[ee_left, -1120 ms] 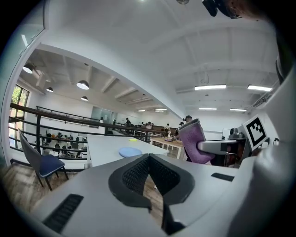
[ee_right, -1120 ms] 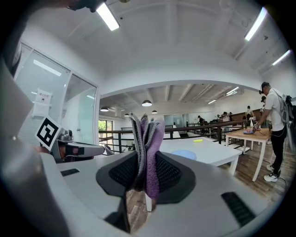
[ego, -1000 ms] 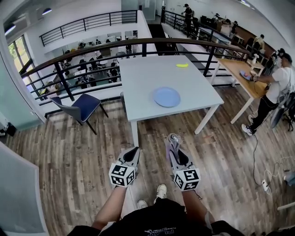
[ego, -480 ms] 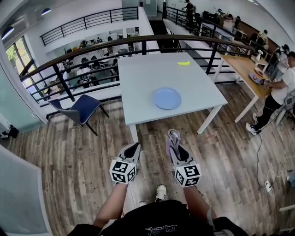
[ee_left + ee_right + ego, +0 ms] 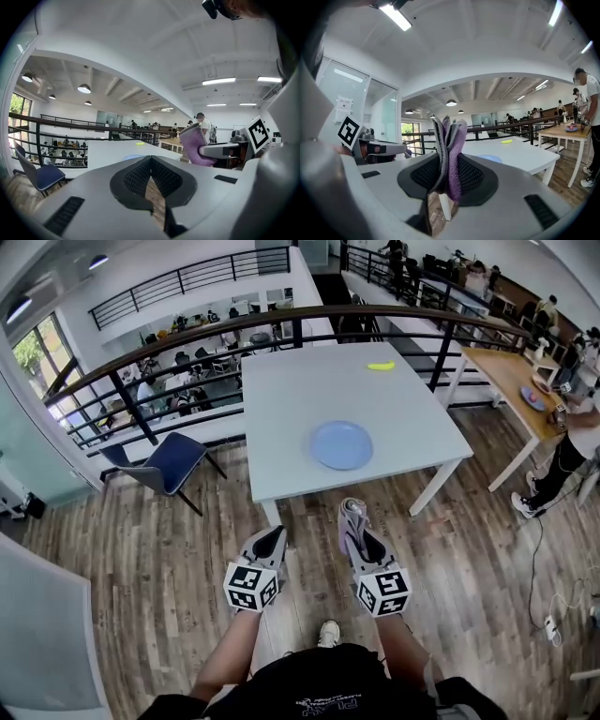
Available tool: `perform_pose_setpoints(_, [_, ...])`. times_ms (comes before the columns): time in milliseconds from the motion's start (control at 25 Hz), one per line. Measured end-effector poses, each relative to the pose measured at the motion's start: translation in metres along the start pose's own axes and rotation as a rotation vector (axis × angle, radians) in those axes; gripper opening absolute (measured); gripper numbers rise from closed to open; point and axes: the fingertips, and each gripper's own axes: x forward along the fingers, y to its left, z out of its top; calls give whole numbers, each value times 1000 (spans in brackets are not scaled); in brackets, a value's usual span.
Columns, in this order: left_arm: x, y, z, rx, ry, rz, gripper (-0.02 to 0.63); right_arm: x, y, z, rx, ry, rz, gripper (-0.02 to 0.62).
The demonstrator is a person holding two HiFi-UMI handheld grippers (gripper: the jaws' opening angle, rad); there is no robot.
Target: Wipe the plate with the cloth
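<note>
Fuzzy, napped purple cloth (image 5: pixel 454 136) with a grey layer, soft and matt, at frame centre, pinched between black, finely ribbed, rubbery-looking fingers (image 5: pixel 474 176). Smooth matt grey plastic shell on the right gripper (image 5: pixel 449 159). Same grey plastic and ribbed black lining on the left gripper (image 5: pixel 151 159). Smooth pale-blue plate (image 5: pixel 341 444) with only a faint sheen, on a plain white matt worktop (image 5: pixel 291 399). Grained wooden plank floor (image 5: pixel 141 549) across the lower half. Dark, seemingly metal railing (image 5: pixel 293 331) along the top.
</note>
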Motion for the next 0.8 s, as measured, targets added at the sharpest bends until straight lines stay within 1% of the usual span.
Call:
perform_pose_setpoints(400, [41,-8,-1,-4,24,42,12,21,-42,1,20,1,60,117])
perform_pose_setpoints(600, [49,-12,-7,-10,48,47,12,24,-53,-2,34,14,63,117])
perform_pose_setpoints(800, [63,-7,-6,-9,56,44,12,38,-61,-3,41,21,71,117])
